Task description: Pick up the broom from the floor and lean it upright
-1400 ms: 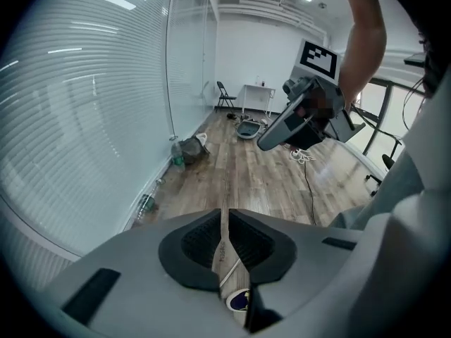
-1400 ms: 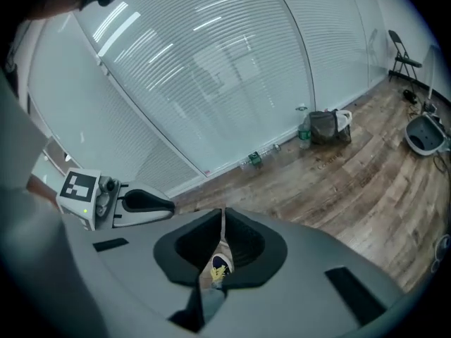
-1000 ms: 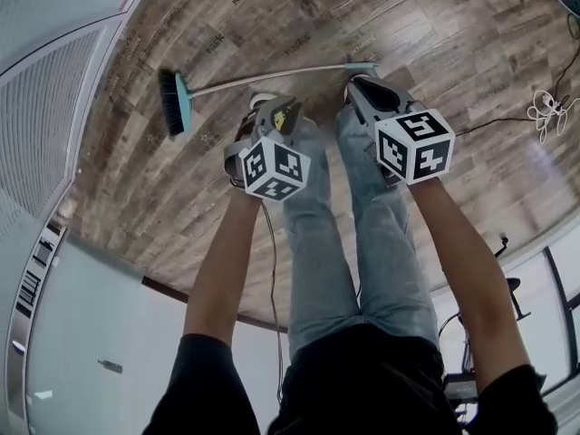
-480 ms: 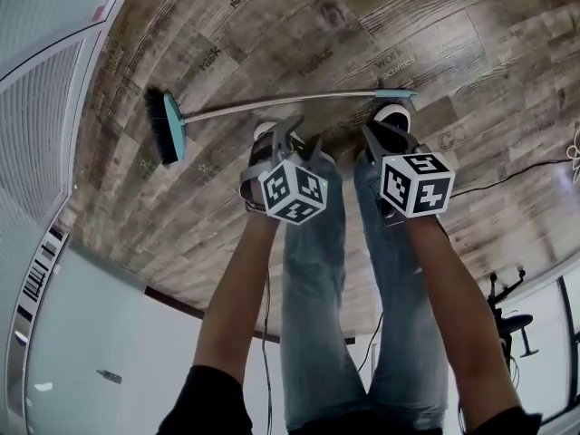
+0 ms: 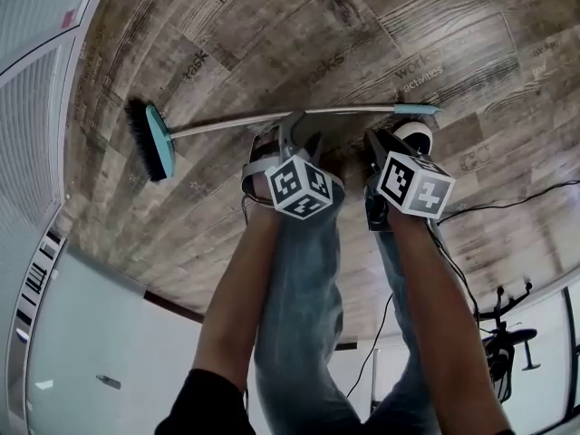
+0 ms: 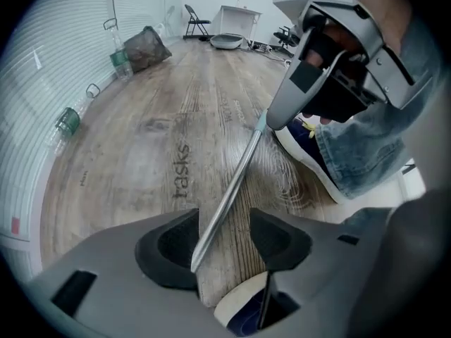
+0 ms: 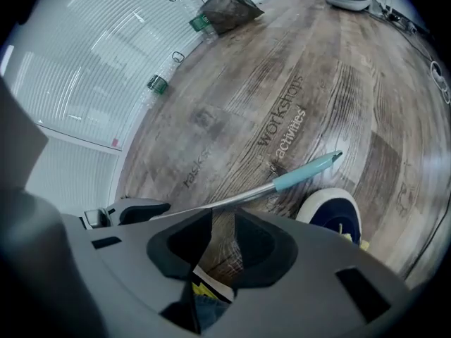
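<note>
Left gripper (image 6: 224, 241): fingers released, just opened wide, straddling the metal handle of the long teal-headed broom (image 5: 272, 118) without pressing it. Right gripper (image 7: 222, 238): fingers parted, just opened, nothing between them, just short of that handle near its teal end grip (image 7: 306, 169). The broom lies flat on the wood-plank floor (image 5: 272, 25), just beyond a white-soled shoe (image 7: 331, 210).

Even bright light, strong fisheye bending, dark vignetted corners
</note>
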`<state>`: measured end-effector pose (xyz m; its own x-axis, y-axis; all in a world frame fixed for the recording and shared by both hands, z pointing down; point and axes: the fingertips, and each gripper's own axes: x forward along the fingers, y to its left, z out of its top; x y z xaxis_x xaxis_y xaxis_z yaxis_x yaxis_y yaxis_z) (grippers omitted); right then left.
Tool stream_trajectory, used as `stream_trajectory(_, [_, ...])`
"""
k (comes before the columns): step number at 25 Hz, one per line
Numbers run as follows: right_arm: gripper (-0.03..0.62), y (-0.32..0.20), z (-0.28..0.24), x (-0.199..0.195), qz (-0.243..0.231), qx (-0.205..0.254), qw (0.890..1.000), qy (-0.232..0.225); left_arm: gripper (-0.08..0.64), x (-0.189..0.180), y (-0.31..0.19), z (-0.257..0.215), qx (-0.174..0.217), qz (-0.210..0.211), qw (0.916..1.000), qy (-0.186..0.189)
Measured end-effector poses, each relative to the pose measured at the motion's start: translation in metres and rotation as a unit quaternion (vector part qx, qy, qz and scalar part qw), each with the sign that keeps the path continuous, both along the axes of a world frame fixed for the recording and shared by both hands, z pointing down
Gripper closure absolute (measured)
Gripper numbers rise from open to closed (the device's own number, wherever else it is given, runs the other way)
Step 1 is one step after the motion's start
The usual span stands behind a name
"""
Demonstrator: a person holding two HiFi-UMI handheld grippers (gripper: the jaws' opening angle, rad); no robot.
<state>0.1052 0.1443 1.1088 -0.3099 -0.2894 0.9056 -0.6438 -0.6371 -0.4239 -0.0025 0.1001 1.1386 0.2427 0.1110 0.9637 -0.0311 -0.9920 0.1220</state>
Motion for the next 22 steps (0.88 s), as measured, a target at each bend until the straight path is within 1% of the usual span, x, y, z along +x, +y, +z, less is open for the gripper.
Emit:
stream_trajectory(3, [0.472, -0.003, 0.014, -0.005, 0.007, 0.002, 1.000, -0.002, 0.342, -0.004, 0.001, 0.020, -0.003, 0.003, 1.0000, -0.007])
stream_trajectory(6, [0.471, -0.008, 0.026, -0.002, 0.027, -0.002, 1.000, 0.000, 0.342, -0.004, -0.003, 0.034, 0.010, 0.010, 0.9998, -0.014])
stream_trajectory(10, [0.471, -0.011, 0.040, 0.000, 0.035, -0.007, 0.999, 0.008, 0.342, -0.012, -0.001, 0.049, 0.007, 0.047, 0.9981, -0.039])
stream_trajectory(12, [0.454, -0.014, 0.043, -0.001, 0.046, -0.010, 0.999, 0.009, 0.344, -0.014, 0.000, 0.052, 0.012, 0.066, 0.9968, -0.043])
stream_trajectory(15, [0.448, -0.013, 0.046, 0.000, 0.061, -0.017, 0.998, 0.014, 0.344, -0.012, 0.000, 0.053, 0.023, 0.071, 0.9959, -0.052])
stream_trajectory(17, [0.448, -0.011, 0.048, 0.000, 0.070, -0.023, 0.997, 0.017, 0.356, -0.010, 0.000, 0.053, 0.023, 0.068, 0.9958, -0.058])
stream_trajectory(18, [0.448, -0.009, 0.049, -0.001, 0.073, -0.026, 0.997, 0.018, 0.374, -0.010, -0.001, 0.053, 0.026, 0.069, 0.9956, -0.058])
stream_trajectory(19, [0.448, -0.008, 0.050, -0.002, 0.077, -0.029, 0.996, 0.017, 0.435, -0.010, -0.001, 0.052, 0.031, 0.076, 0.9950, -0.057])
stream_trajectory(22, [0.448, -0.003, 0.053, 0.000, 0.102, -0.041, 0.994, 0.013, 0.448, -0.010, 0.001, 0.050, 0.041, 0.107, 0.9922, -0.050])
